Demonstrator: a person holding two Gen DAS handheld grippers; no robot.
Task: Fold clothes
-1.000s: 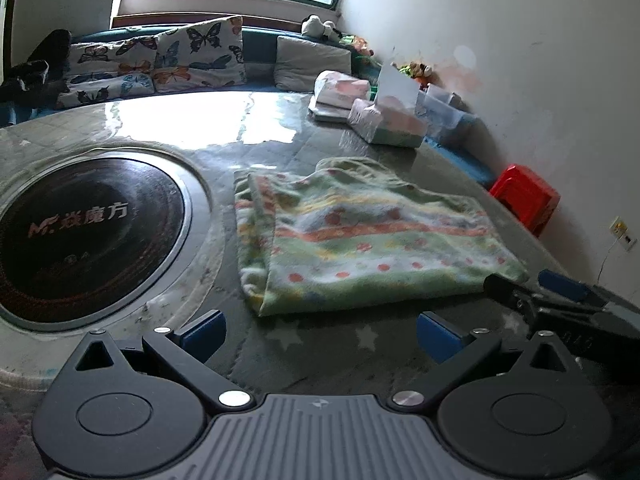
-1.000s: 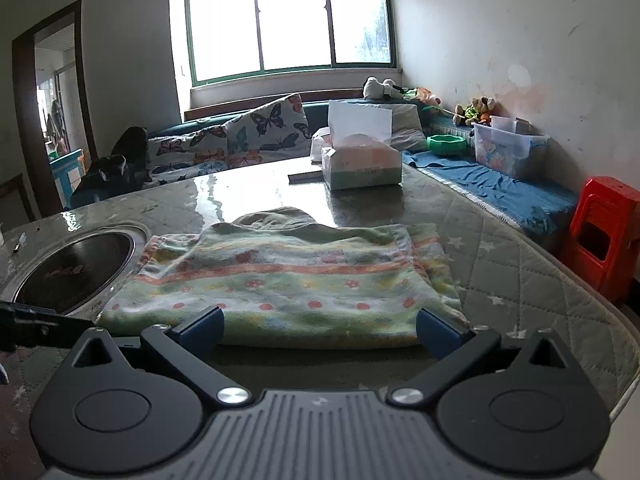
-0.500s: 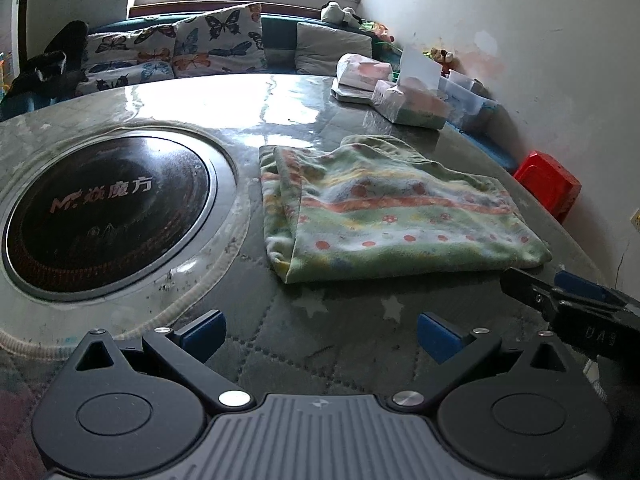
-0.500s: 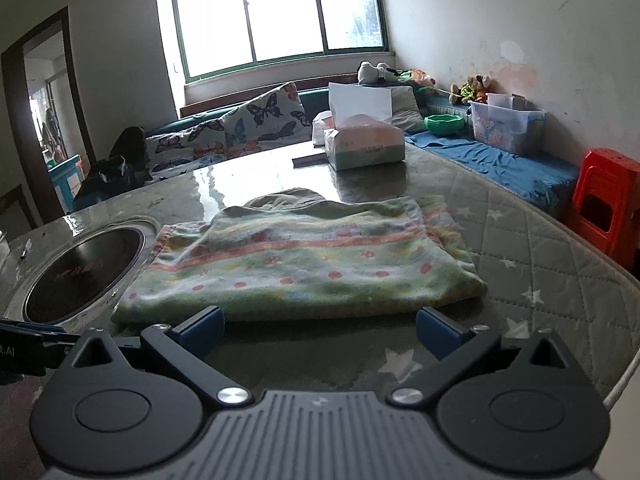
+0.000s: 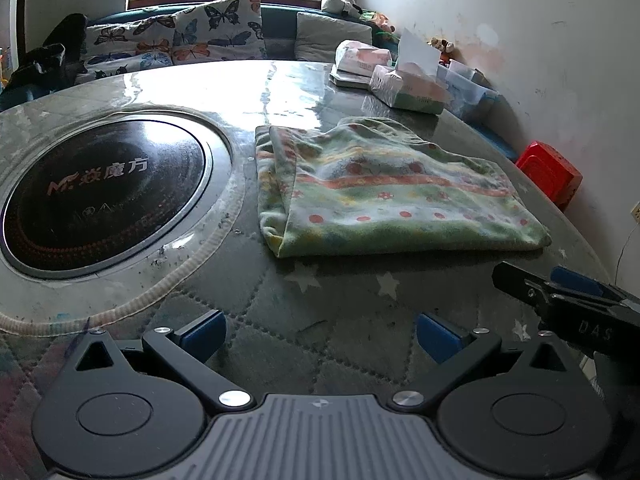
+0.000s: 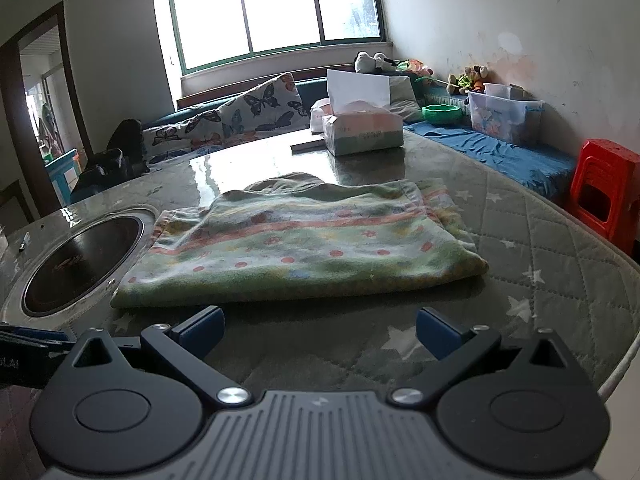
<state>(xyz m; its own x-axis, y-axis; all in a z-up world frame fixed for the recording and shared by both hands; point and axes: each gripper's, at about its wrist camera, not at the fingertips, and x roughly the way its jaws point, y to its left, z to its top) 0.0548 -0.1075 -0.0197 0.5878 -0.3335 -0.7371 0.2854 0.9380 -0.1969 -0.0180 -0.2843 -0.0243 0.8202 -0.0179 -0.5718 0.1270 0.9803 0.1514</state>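
A green folded garment with red dots and an orange stripe [image 5: 384, 192] lies flat on the quilted round table [image 5: 340, 312]; it also shows in the right wrist view [image 6: 304, 244]. My left gripper [image 5: 320, 334] is open and empty, held back from the garment's near edge. My right gripper [image 6: 320, 330] is open and empty, just short of the garment's near fold. The right gripper also shows at the right edge of the left wrist view [image 5: 560, 300]. The left gripper's tip shows at the left edge of the right wrist view [image 6: 28, 344].
A round black hotplate [image 5: 100, 196] is set in the table left of the garment. Tissue boxes [image 6: 362, 128] stand at the table's far side. A red stool [image 6: 604, 188] stands right of the table. A cushioned bench [image 5: 180, 44] runs under the window.
Both grippers have drawn back from the garment toward the table's near edge. The garment has stayed folded and still.
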